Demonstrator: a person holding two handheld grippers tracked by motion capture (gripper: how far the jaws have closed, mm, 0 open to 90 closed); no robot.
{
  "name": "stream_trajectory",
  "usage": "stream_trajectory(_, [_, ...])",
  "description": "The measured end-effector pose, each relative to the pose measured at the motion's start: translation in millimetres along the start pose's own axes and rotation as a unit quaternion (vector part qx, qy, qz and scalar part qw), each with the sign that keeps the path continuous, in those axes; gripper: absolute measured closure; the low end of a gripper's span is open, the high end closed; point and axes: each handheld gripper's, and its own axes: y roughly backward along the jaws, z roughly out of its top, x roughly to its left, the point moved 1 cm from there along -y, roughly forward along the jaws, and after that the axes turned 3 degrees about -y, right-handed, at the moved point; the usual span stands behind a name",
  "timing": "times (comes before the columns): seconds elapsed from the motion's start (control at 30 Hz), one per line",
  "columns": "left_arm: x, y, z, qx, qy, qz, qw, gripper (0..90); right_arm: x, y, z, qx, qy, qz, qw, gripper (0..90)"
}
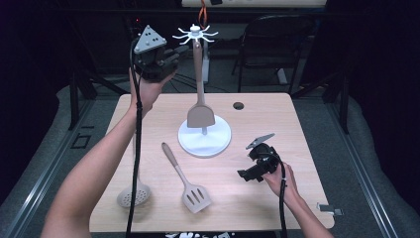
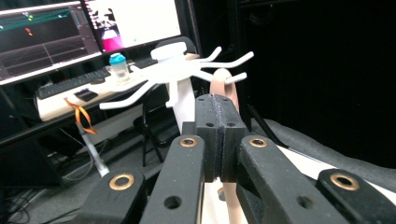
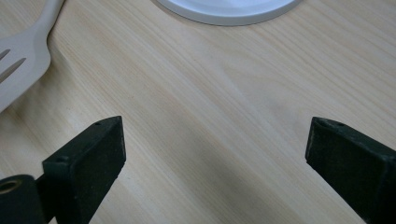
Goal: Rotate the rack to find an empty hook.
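A white rack (image 1: 204,141) with a round base and hooks at its top (image 1: 196,33) stands mid-table. From one hook hangs a beige solid turner (image 1: 200,114). My left gripper (image 1: 179,53) is raised beside the rack's top, shut with nothing in it. In the left gripper view its closed jaws (image 2: 215,99) sit just before the hooks (image 2: 173,65) and the turner's handle (image 2: 223,81). A beige slotted turner (image 1: 190,191) and a skimmer (image 1: 133,196) lie on the table. My right gripper (image 1: 246,174) rests low at the right, open (image 3: 215,135) over bare wood.
The right gripper view has the slotted turner (image 3: 18,60) at left and the rack base (image 3: 229,9) ahead. A cable hole (image 1: 238,105) lies behind the rack. A chair (image 1: 272,44) stands beyond the table. A small metal clip (image 1: 329,208) sits at the right front corner.
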Motion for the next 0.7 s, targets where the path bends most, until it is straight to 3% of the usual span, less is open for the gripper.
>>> stream_trajectory(0.7, [15.5,-7.2,0.9,0.01,0.011,0.033,0.9993,90.0,-0.7,0.0,-0.1,0.004,0.004,-0.002,1.0,5.6])
